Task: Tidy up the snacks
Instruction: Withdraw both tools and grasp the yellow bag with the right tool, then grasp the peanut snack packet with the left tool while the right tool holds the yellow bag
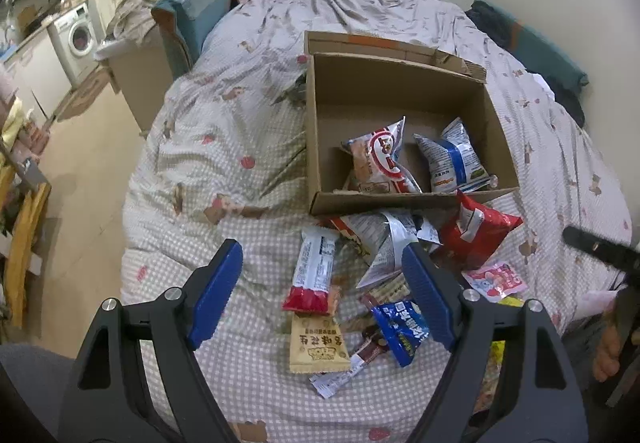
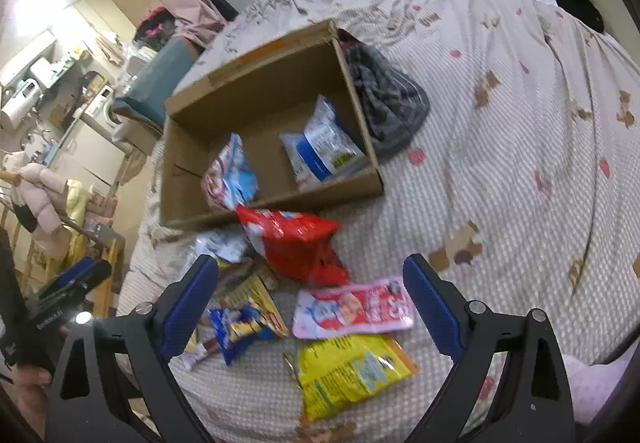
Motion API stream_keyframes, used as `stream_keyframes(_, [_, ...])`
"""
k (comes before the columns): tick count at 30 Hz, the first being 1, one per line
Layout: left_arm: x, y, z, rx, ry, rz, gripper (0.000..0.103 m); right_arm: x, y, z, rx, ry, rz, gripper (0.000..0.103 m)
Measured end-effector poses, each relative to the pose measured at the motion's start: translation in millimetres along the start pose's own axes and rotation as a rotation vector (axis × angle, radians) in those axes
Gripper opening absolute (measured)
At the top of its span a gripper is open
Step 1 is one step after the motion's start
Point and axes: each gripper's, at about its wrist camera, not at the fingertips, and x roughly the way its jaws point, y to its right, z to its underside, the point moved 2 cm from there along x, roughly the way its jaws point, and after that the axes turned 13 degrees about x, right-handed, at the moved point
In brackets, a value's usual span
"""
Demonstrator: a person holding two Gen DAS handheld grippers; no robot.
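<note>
Your left gripper (image 1: 322, 293) hangs above the loose snack pile on the checked bedspread (image 1: 224, 147), its jaws spread wide and nothing held between them; the blue pads (image 1: 218, 287) stand clear of every packet. Your right gripper (image 2: 310, 307) is in the same condition, jaws spread and empty, poised over the near end of the pile. The cardboard box (image 1: 320, 131) sits open on the bed just beyond the pile and holds two packets: a red-and-white bag (image 1: 378, 159) leaning toward the left of the interior and a blue-and-white bag (image 1: 452, 159) toward the right, the two near each other but apart. Outside the box, a red bag (image 1: 476, 239) lies against the near wall, beside a silver-backed packet (image 1: 384, 243) that also rests against that wall. Nearer to you lie a long packet with a red end (image 1: 314, 275), a tan packet (image 1: 316, 343), a small blue packet (image 1: 400, 327) and a slim brown bar (image 1: 362, 353), all close together and partly overlapping. In the right wrist view, a pink pouch (image 2: 354, 309) lies flat between the right gripper's fingers as framed, and a yellow bag (image 2: 352, 371) sits just nearer, touching or almost touching it; contact cannot be confirmed. A dark plaid cloth (image 2: 386, 103) is bunched against the far side wall of the box. A washing machine (image 1: 80, 37) stands in the room beyond the bed.
</note>
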Motion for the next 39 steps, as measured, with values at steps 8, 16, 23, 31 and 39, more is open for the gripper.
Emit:
stream_keyframes(8, [5, -2, 4, -0.003, -0.027, -0.020, 0.098, 56, 2, 34, -0.114, -0.276, 0.157, 0.096])
stream_keyframes(16, [19, -19, 10, -0.079, -0.099, -0.020, 0.098, 114, 4, 83, -0.327, -0.533, 0.347, 0.103])
stream_keyframes(23, [19, -22, 8, -0.088, -0.095, -0.037, 0.098, 129, 7, 90, -0.407, -0.546, 0.418, 0.090])
stream_keyframes(31, [34, -50, 18, -0.199, -0.178, -0.060, 0.098, 92, -12, 92, -0.332, -0.573, 0.148, 0.072])
stream_keyframes(39, [66, -41, 32, -0.182, -0.303, -0.033, 0.091, 28, -32, 55, -0.250, -0.377, -0.171, 0.072])
